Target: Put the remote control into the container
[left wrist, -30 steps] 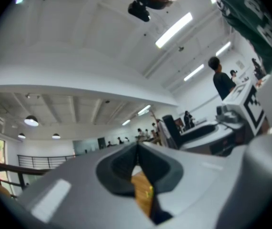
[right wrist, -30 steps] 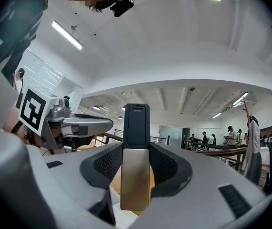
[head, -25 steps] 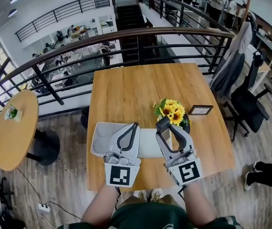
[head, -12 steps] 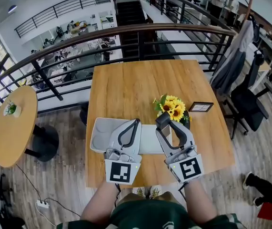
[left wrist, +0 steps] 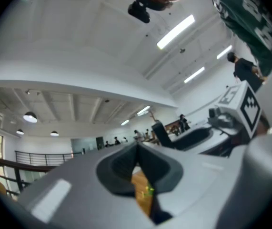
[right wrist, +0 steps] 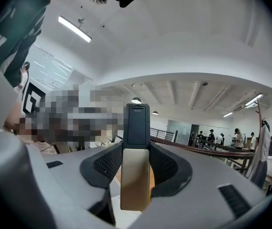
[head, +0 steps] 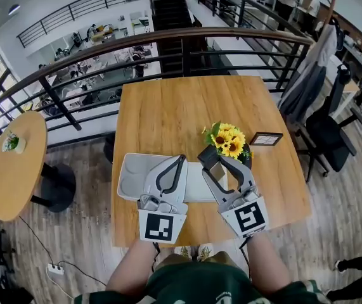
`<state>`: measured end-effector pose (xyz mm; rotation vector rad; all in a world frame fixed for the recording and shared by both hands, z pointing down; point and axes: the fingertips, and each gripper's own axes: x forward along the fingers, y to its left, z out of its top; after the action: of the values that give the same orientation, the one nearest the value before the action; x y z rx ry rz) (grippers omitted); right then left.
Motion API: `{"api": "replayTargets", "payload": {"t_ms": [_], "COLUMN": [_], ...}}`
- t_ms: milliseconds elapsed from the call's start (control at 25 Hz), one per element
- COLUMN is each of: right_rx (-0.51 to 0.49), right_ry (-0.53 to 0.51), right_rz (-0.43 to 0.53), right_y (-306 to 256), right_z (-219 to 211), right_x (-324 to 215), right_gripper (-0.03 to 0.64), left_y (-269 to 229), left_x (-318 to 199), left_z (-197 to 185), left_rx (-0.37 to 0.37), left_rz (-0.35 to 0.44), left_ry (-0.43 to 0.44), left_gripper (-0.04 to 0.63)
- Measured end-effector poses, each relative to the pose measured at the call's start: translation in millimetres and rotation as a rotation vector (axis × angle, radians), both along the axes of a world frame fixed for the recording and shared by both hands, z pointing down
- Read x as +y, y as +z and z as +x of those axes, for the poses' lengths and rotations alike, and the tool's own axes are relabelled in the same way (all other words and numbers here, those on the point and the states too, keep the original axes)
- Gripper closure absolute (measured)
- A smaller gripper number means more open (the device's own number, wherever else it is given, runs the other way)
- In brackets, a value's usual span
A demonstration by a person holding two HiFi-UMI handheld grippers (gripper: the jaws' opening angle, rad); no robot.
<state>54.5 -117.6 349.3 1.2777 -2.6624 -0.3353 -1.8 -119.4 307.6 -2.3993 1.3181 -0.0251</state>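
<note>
My right gripper (head: pixel 210 163) is shut on a black and gold remote control (head: pixel 210 161), held above the table by the right end of the grey container (head: pixel 129 177). In the right gripper view the remote control (right wrist: pixel 136 168) stands upright between the pads, its black end sticking out past my right gripper (right wrist: pixel 136 152). My left gripper (head: pixel 179 161) hovers over the container with its jaws together and nothing in them. Seen from its own camera, my left gripper (left wrist: pixel 136 150) points up at the ceiling, tips touching.
A pot of sunflowers (head: pixel 227 142) stands just beyond the right gripper, with a small framed sign (head: pixel 265 138) to its right. A metal railing (head: pixel 168 40) runs behind the wooden table (head: pixel 168 113). A chair with a jacket (head: pixel 314 100) stands at the right, and a round table (head: pixel 12 163) at the left.
The right gripper has swung the remote control a little to the left, toward the container. The left gripper has kept its place over the container.
</note>
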Motion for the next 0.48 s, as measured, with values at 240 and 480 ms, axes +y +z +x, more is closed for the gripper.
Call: {"api": "replayTargets", "payload": {"t_ms": [240,480], "right_rx": [0.094,0.181], "right_ry": [-0.040,-0.052], "right_rz": [-0.082,-0.177], "right_y": [21.6,50.7], "right_z": [-9.1,-17.4], "right_x": [-11.4,-23.6], "right_gripper": [0.428,0.428], "left_y": [3.0,5.3], "left_x": [0.1,-0.1], "left_z": [0.1,-8.0], "left_rx": [0.000,0.005], "left_rz": [-0.010,-0.012], "left_ry": [-0.008,-0.026], "left_gripper": [0.594,0.594]}}
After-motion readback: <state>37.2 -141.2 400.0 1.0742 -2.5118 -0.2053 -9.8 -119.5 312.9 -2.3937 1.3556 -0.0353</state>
